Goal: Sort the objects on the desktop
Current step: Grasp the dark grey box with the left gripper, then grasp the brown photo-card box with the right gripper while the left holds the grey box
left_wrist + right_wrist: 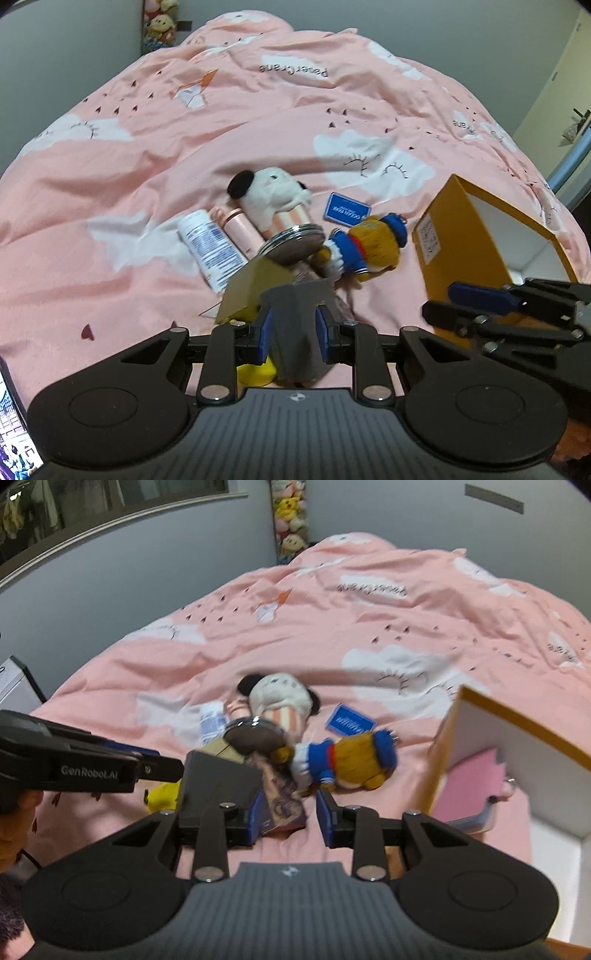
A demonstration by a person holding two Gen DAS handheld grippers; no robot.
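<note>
on the pink bed [147,177] lie two plush toys, one white tube [210,249], one pink bottle [240,230], one round mirror [293,243], one blue card [345,212] and one orange box [476,240], open at its side. the left tool [293,330] is clamped on a dark grey box [295,332], held just above the pile. the right tool [288,814] has its fingers apart and holds nothing.
</note>
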